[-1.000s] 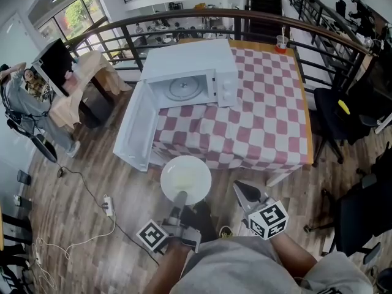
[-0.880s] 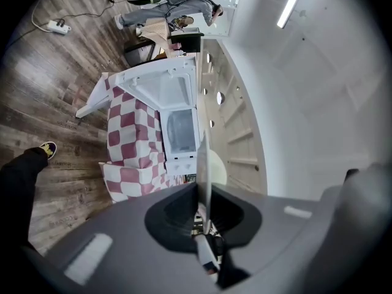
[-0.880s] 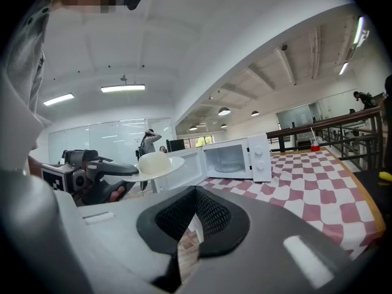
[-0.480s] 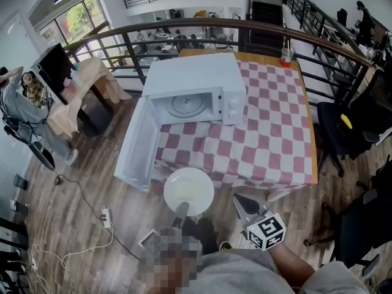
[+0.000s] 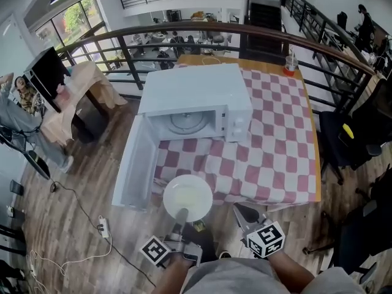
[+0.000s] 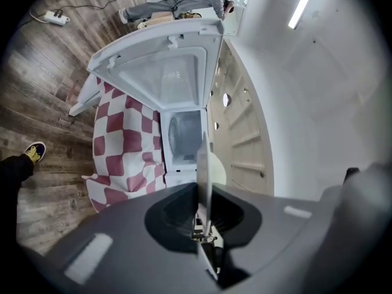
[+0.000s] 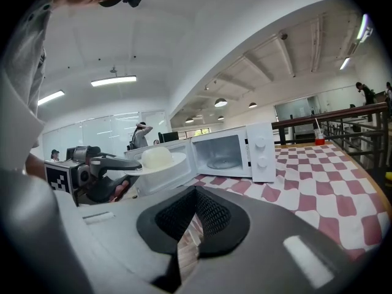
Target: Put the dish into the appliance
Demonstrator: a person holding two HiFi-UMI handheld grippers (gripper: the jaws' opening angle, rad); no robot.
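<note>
A white microwave (image 5: 196, 100) stands on the checked table with its door (image 5: 136, 164) swung wide open to the left and its glass turntable (image 5: 182, 122) bare. My left gripper (image 5: 182, 214) is shut on the near rim of a white plate (image 5: 188, 196), held level at the table's front edge, in front of the cavity. In the left gripper view the plate (image 6: 204, 164) shows edge-on between the jaws, with the microwave (image 6: 184, 136) beyond. The right gripper view shows a pale mound of food on the plate (image 7: 156, 159). My right gripper (image 5: 241, 208) hangs beside it, shut and holding nothing.
The red-and-white checked table (image 5: 275, 152) carries a drink cup (image 5: 290, 62) at its far corner. A dark railing (image 5: 214, 29) runs behind it. A black chair (image 5: 349, 133) stands to the right, and a power strip (image 5: 102, 228) with its cable lies on the wooden floor at left.
Both grippers have moved forward towards the table, the left one carrying the plate. The microwave and table now lie nearer, and the plate has reached the table's front edge.
</note>
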